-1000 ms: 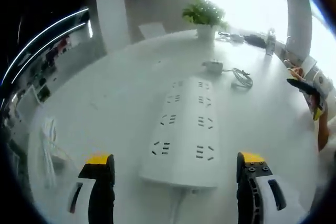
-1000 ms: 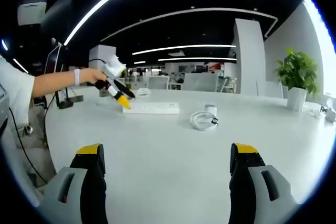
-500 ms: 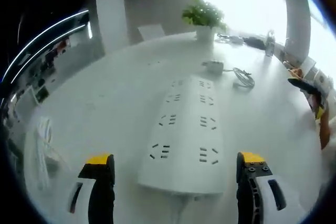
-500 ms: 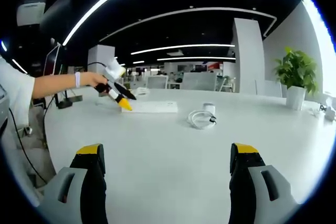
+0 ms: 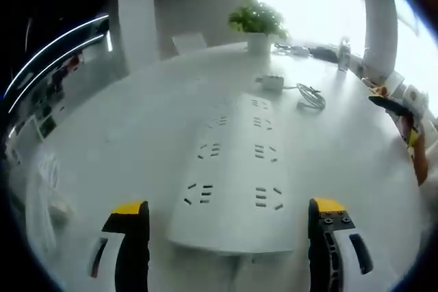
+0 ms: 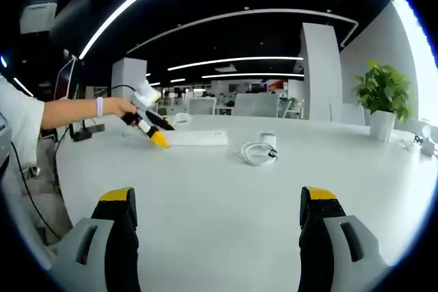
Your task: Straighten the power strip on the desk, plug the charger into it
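A long white power strip (image 5: 236,169) lies on the white desk, its near end between the open jaws of my left gripper (image 5: 229,227). Nothing touches the jaws. Beyond its far end sits a white charger (image 5: 272,83) with a coiled cable (image 5: 311,96). In the right gripper view the same power strip (image 6: 197,138) lies far off, with the left gripper (image 6: 152,128) hovering at its left end, held by a person's hand. The charger (image 6: 268,141) and cable (image 6: 256,153) rest right of the strip. My right gripper (image 6: 212,227) stands open over bare desk.
A potted plant (image 5: 258,25) stands at the desk's far edge, also the plant (image 6: 382,100) at the right. Small items (image 5: 321,51) lie by the window. White cable (image 5: 44,200) lies left on the desk. A person's arm (image 6: 65,111) reaches in from the left.
My left gripper has come closer to the power strip, whose near end now reaches further between the jaws. The right gripper has barely moved.
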The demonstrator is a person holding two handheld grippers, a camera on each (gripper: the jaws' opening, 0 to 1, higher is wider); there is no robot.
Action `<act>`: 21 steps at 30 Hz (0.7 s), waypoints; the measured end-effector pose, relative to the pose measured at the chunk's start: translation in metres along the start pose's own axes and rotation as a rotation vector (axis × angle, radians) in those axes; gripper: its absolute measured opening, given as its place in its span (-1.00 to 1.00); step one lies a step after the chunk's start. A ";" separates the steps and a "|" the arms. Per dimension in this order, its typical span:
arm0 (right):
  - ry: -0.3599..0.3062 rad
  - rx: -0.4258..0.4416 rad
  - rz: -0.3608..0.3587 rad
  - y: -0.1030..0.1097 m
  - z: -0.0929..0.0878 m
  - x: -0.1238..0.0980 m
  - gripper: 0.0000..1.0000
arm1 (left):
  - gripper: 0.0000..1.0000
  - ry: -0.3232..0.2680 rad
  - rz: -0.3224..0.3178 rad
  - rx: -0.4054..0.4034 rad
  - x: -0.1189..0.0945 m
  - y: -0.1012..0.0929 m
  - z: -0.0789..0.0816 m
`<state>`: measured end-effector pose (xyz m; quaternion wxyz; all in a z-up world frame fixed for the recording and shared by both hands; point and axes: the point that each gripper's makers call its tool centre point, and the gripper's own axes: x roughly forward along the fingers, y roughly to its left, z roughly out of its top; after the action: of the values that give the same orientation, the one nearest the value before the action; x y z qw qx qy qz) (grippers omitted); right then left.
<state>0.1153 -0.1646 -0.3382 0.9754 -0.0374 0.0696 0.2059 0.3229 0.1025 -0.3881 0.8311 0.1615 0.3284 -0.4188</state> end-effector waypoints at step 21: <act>0.006 0.004 -0.016 -0.005 -0.001 -0.002 0.98 | 0.84 -0.023 -0.065 0.000 0.003 -0.003 -0.001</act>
<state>0.1150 -0.1702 -0.3389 0.9769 -0.0367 0.0726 0.1978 0.3210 0.0999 -0.3910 0.8209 0.1459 0.3238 -0.4472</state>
